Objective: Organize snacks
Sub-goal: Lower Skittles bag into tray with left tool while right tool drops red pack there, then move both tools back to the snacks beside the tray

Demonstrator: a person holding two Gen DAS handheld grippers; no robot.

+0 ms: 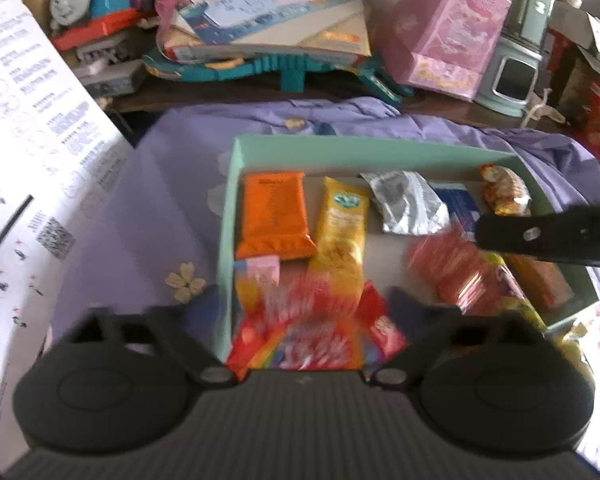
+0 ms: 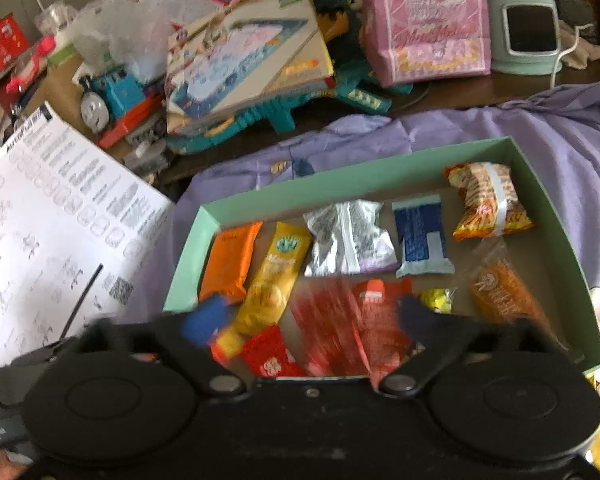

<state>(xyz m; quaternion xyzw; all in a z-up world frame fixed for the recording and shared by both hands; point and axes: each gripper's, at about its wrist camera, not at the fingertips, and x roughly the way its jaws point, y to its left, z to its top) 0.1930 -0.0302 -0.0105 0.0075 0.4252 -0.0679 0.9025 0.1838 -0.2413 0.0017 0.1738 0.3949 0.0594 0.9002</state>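
now both the left gripper (image 1: pixel 300 308) and the right gripper (image 2: pixel 316 316) stand wide apart, gripping nothing, above the near end of the mint box (image 2: pixel 364 192) where the snacks lie in rows. the risk, i judge: the loose red packet (image 2: pixel 324 320) and the rainbow packet (image 1: pixel 312 344) overlap, so a careless closing could snag both or shove the tidy orange packet (image 2: pixel 230 260) askew.
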